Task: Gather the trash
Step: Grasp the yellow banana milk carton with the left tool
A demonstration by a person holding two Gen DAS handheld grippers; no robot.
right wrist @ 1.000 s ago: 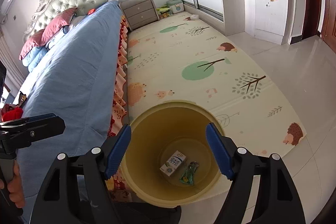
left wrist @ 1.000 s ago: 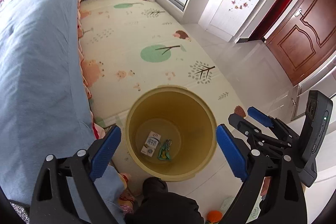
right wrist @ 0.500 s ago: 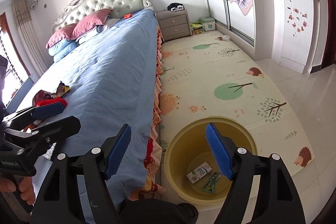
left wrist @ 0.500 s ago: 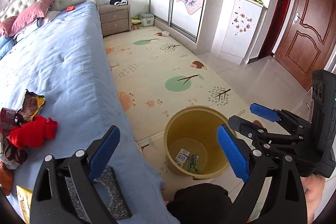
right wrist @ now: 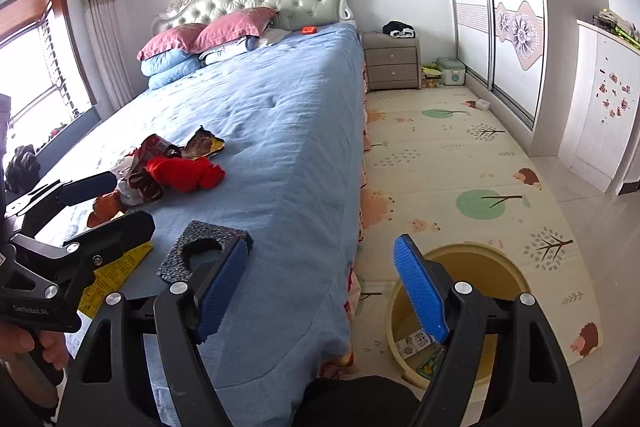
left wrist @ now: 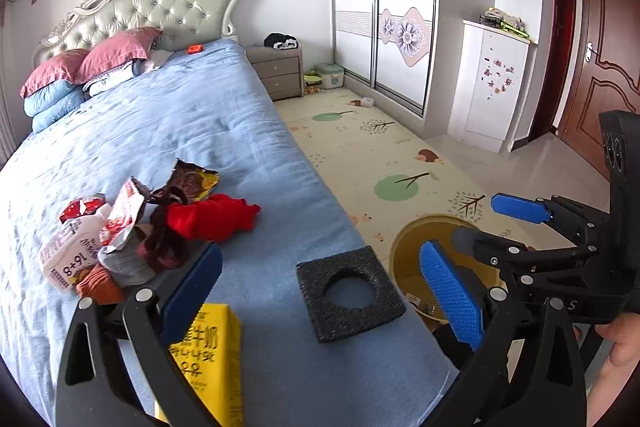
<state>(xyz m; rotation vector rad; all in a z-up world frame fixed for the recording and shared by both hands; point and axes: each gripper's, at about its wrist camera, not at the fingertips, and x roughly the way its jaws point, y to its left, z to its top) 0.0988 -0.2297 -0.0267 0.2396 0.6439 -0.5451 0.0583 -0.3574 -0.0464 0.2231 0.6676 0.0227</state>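
A yellow bin point(right wrist: 500, 267) stands on the floor mat beside the bed, with a small carton point(right wrist: 416, 341) and a green wrapper inside; its rim also shows in the left wrist view point(left wrist: 408, 231). On the blue bed lie a black foam square with a round hole point(left wrist: 352, 291), a yellow carton point(left wrist: 212, 347), a white bottle point(left wrist: 68, 251), snack wrappers point(left wrist: 192, 183) and red cloth point(left wrist: 212, 215). My left gripper point(left wrist: 320, 295) is open and empty over the bed near the foam. My right gripper point(right wrist: 320, 291) is open and empty above the bed edge.
The blue bed point(right wrist: 280, 107) has pillows at the headboard. A grey nightstand point(right wrist: 392, 61) stands beyond it. A patterned mat point(right wrist: 460, 167) covers the floor, with wardrobe doors point(right wrist: 500, 7) and a white cabinet point(left wrist: 492, 87) to the right.
Both grippers have risen and turned left, from above the bin toward the bed. The trash on the bed has come into view. Both stay open.
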